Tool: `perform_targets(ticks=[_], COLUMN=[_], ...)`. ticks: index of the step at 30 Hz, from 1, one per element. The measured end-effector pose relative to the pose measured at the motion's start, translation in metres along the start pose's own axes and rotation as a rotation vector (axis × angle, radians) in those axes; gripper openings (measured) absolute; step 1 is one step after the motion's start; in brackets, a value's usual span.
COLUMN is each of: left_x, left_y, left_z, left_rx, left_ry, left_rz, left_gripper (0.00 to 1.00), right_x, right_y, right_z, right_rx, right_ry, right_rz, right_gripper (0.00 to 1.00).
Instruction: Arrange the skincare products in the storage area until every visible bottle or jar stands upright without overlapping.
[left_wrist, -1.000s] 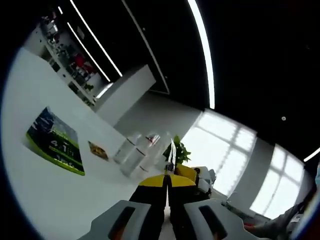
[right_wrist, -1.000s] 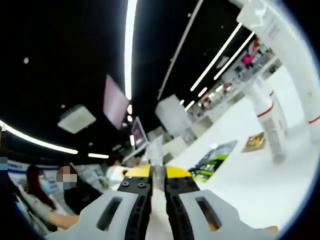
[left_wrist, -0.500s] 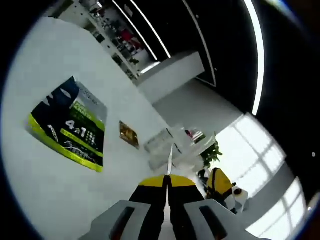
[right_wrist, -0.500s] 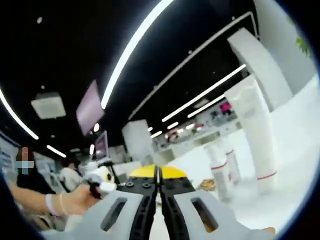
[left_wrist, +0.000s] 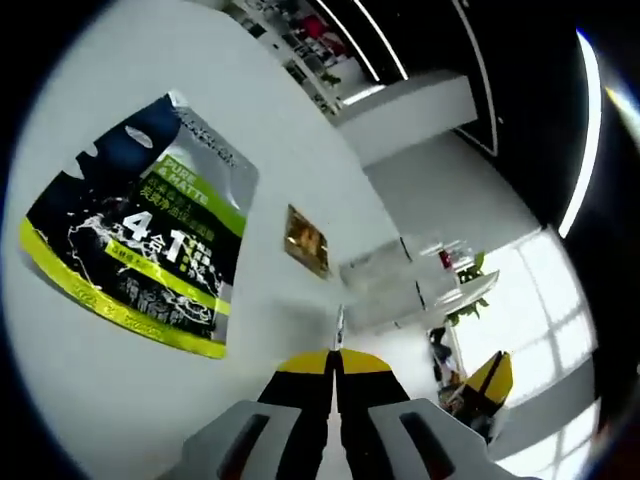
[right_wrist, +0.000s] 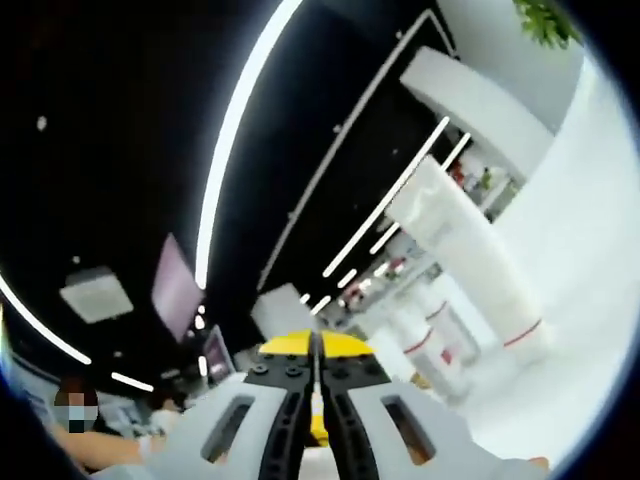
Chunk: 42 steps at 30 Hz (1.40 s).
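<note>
**White table, tubes standing, both grippers shut on nothing**

A white table ran under a dark ceiling crossed by long light strips, with bright windows at the far side of the room and shelves of goods along the back wall.

In the left gripper view the left gripper pointed low across the table, its yellow-tipped jaws pressed together with nothing between them. The skincare tubes stood in a pale cluster ahead of the jaw tips and a little to the right, well apart from them; their outlines blurred together, so how many there were could not be told. A black and green sachet lay flat on the table to the left of the jaws, nearer the camera than the tubes. A small gold packet lay between the sachet and the tubes. A green plant showed behind the tubes.

In the right gripper view the right gripper also had its jaws closed together, gripping nothing. A tall white tube with a red band near its base stood upright on the table, to the right of the jaw tips and apart from them. Two shorter white tubes with red bands stood just beside it, nearer the jaws. A person sat in the background at the lower left
</note>
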<state>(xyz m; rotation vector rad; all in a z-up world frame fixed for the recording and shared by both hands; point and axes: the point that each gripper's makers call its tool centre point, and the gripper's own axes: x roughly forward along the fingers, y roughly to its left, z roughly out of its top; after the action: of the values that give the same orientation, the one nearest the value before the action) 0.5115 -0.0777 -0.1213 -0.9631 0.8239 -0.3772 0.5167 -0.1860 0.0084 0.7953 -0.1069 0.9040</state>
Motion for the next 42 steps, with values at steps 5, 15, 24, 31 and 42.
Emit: perform_targets(ticks=[5, 15, 24, 31, 42], left_x=[0.005, 0.008, 0.002, 0.003, -0.028], left_y=[0.006, 0.014, 0.009, 0.009, 0.0], left_z=[0.008, 0.016, 0.015, 0.019, 0.036], left_rx=[-0.012, 0.046, 0.13, 0.183, 0.414], left_ry=[0.006, -0.011, -0.041, -0.06, -0.263], left_rz=[0.032, 0.09, 0.1, 0.122, 0.216], left_gripper=[0.02, 0.03, 0.12, 0.15, 0.24], right_x=[0.001, 0.007, 0.008, 0.007, 0.008], right_y=[0.005, 0.016, 0.021, 0.022, 0.022], right_z=[-0.001, -0.015, -0.021, -0.024, -0.029], right_rx=[0.024, -0.026, -0.05, -0.061, -0.082], right_ry=[-0.007, 0.051, 0.078, 0.089, 0.109], right_rz=[0.021, 0.051, 0.069, 0.074, 0.072], right_gripper=[0.01, 0.02, 0.04, 0.05, 0.06])
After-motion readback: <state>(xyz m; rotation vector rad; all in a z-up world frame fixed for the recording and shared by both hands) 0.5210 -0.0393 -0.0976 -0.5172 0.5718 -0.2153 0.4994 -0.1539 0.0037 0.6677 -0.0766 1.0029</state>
